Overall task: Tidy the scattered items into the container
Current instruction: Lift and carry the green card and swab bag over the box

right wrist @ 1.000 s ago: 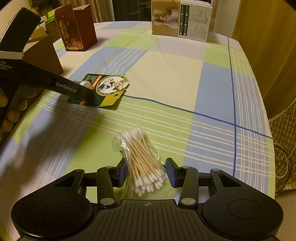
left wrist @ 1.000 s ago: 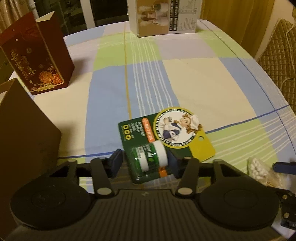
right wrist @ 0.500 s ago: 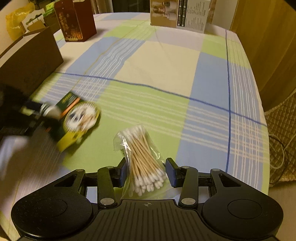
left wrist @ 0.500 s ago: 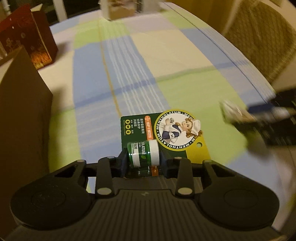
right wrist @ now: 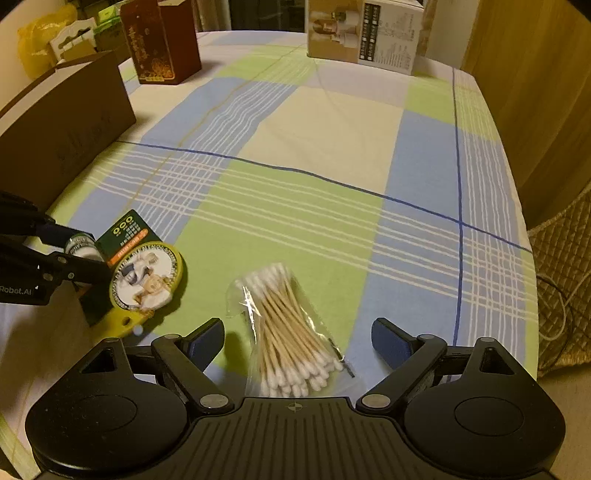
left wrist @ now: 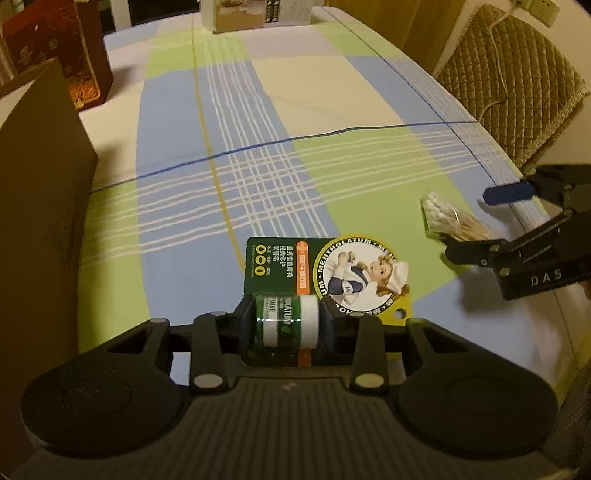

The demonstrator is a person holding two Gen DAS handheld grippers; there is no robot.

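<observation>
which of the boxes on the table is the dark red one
The tall box with gold print, standing upright at the far left end of the table. The printed white box stands far centre; the plain brown cardboard box sits nearer, left.

A green and yellow Menthol balm card (left wrist: pixel 325 273), printed with a nurse figure, carries a small green and white jar (left wrist: pixel 287 320) clamped sideways between the left gripper's fingers (left wrist: pixel 245 320). A clear bag of cotton swabs (right wrist: pixel 291 332), wooden sticks with white tips, lies flat on the checked tabletop (right wrist: pixel 332 147). The brown cardboard container (right wrist: pixel 59 125) stands at the left edge.
</observation>
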